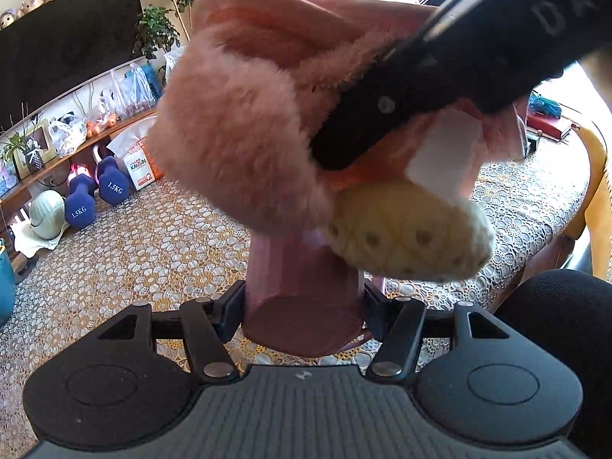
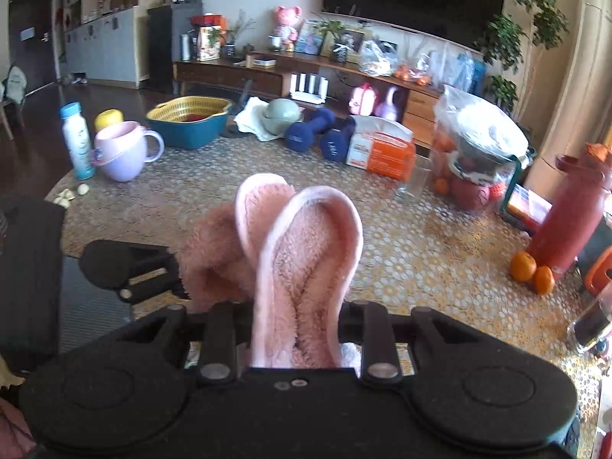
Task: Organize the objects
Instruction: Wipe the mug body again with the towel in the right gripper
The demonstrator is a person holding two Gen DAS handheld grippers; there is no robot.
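Pinching the pink slipper pair (image 2: 302,267), the right gripper (image 2: 296,338) is gripping; the left gripper (image 1: 304,306) is clamping, apparently, a mauve cup (image 1: 302,290).

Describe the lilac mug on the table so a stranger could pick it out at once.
Start from the lace-covered table and go to its far left edge, in front of the teal basin with the yellow strainer. There the lilac mug stands right beside a tall white bottle with a blue cap. It alone is squat and round-bellied, with a pale pink rim and a loop handle pointing right.
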